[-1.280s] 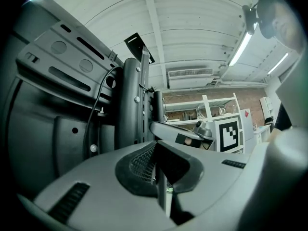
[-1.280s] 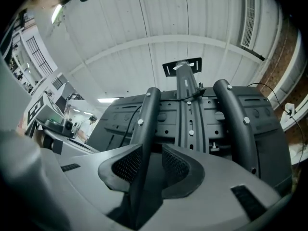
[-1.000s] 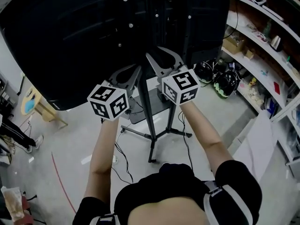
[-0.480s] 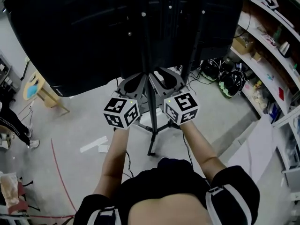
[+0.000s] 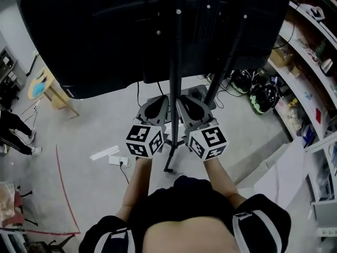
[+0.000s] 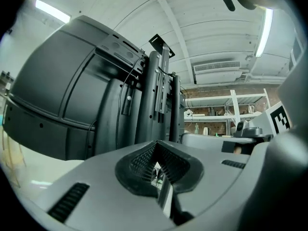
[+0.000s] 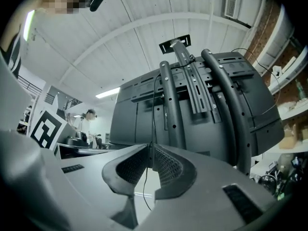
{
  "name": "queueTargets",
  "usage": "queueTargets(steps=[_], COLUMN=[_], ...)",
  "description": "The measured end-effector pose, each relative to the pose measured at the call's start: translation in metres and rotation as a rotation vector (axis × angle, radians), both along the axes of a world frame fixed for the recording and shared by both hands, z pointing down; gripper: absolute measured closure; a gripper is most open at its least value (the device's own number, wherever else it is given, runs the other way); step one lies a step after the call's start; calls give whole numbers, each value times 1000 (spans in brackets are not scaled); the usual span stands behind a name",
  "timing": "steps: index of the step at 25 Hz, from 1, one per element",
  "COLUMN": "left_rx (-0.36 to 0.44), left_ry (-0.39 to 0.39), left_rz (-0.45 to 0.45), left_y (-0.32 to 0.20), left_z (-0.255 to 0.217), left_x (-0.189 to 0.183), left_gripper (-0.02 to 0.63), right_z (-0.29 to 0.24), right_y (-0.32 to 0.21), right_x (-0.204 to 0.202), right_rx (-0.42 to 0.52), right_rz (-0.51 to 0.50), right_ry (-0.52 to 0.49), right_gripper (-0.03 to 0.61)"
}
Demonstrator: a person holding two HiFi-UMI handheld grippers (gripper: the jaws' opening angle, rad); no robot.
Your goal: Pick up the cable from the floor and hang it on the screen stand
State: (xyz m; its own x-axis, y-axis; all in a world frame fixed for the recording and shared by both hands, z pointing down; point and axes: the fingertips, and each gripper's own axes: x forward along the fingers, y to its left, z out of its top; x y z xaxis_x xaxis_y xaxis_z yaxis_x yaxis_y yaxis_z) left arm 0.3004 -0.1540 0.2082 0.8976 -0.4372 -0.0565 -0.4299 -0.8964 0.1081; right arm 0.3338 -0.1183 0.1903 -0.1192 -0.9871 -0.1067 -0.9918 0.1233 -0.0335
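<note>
two grippers at the screen stand [image 5: 172, 94], cable [image 7: 153, 114] pinched in the right one

from the head view, the left gripper [image 5: 158, 102] and the right gripper [image 5: 187, 102] sat close together under the big dark screen [image 5: 105, 36], one on each side of the stand's central post. that view was too coarse to show anything thin at the tips. what it gave instead was the floor [image 5: 89, 136] below, with a white power strip [image 5: 118, 161] lying on it, and shelves [image 5: 308, 62] along the right.

the right gripper view supplied what the head view missed. its jaws had just been closing, and the ribbed pads [image 7: 166, 167] met at the tips on the thin black cable. the cable ran straight up from the pinch along the back of the screen, beside the stand's posts, and a loose tail dropped through the hollow behind the tips. so at that spot the cable was off the floor and up against the stand. whether it was hooked over any part of the stand, i could not tell. a person [image 7: 89, 123] stood in the background at the left, seen in this view only.

the left gripper view showed its own jaws brought together, tips touching, with a slit of floor showing through the hollow behind them and no cable made out between the pads. the right gripper's marker cube edged in at that view's right.
</note>
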Motion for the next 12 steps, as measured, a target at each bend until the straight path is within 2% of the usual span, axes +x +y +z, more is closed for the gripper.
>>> queueTargets(steps=[5, 12], left_rx=[-22, -7], left_ry=[-6, -18], left_rz=[-11, -1], left_y=[5, 13], left_z=[9, 14], left_x=[-8, -10], left_gripper=[611, 611], right_z=[8, 16], right_y=[7, 10], right_x=[-2, -8], right_rx=[-14, -18], right_rz=[-1, 0], right_ry=[-77, -91], right_gripper=[523, 525])
